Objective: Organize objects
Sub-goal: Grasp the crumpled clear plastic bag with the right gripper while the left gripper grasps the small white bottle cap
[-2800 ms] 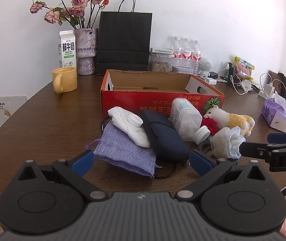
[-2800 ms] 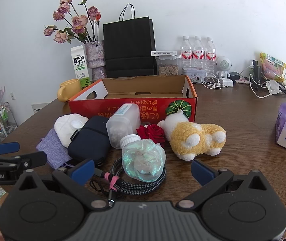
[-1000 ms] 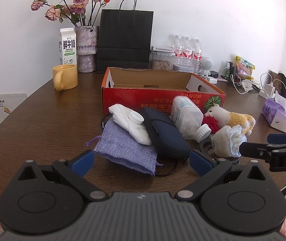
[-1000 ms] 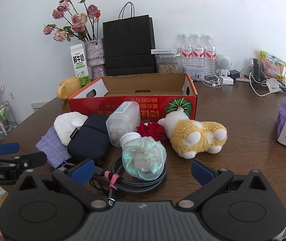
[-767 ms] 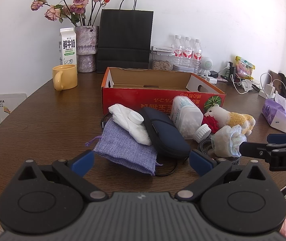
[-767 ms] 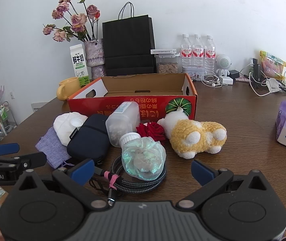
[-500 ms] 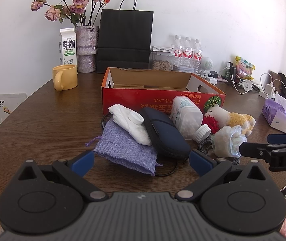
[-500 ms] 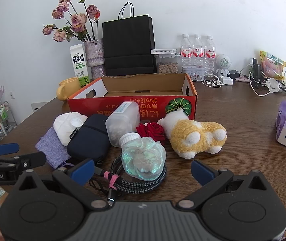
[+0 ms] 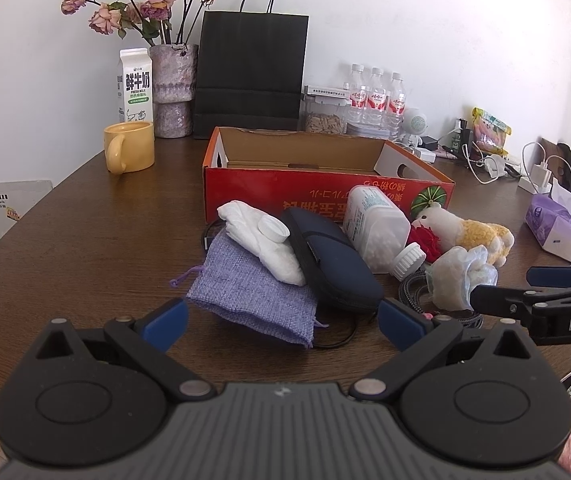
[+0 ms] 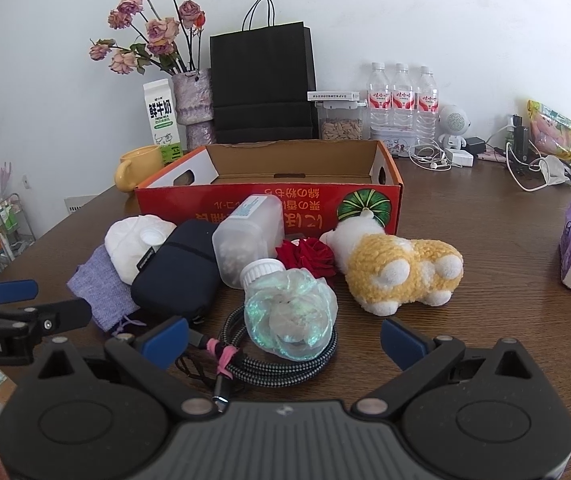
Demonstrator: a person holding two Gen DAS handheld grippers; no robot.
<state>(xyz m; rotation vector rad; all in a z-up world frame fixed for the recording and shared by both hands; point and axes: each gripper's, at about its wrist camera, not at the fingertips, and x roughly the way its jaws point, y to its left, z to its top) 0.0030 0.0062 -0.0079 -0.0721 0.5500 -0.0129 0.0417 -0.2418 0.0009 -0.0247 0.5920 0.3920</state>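
Objects to be organized are heaped on the wooden table (image 9: 85,240) just in front of the red cardboard box (image 9: 317,192), whose open top and bare interior suggest it is meant as the container. Against the box's front wall a white pill bottle (image 9: 377,232) is laid on its side, with a navy zip case (image 9: 333,264) leaning beside it. Partly under the case, a white pouch (image 9: 261,240) and a lilac cloth bag (image 9: 253,292) are overlapped, so they are best lifted from the top down. To the right of the box front a plush lamb (image 10: 397,272) is lying on its side, touching a red fabric rose (image 10: 309,256). Nearer than these, an iridescent flower (image 10: 289,312) is seated on a coiled braided cable (image 10: 277,364), probably loosely.

Nothing is grasped: the left gripper (image 9: 281,320) is held with its fingers spread wide, hovering short of the cloth bag, and the right gripper (image 10: 285,336) is likewise released, lined up with the flower and cable. No item is yet placed in the box.
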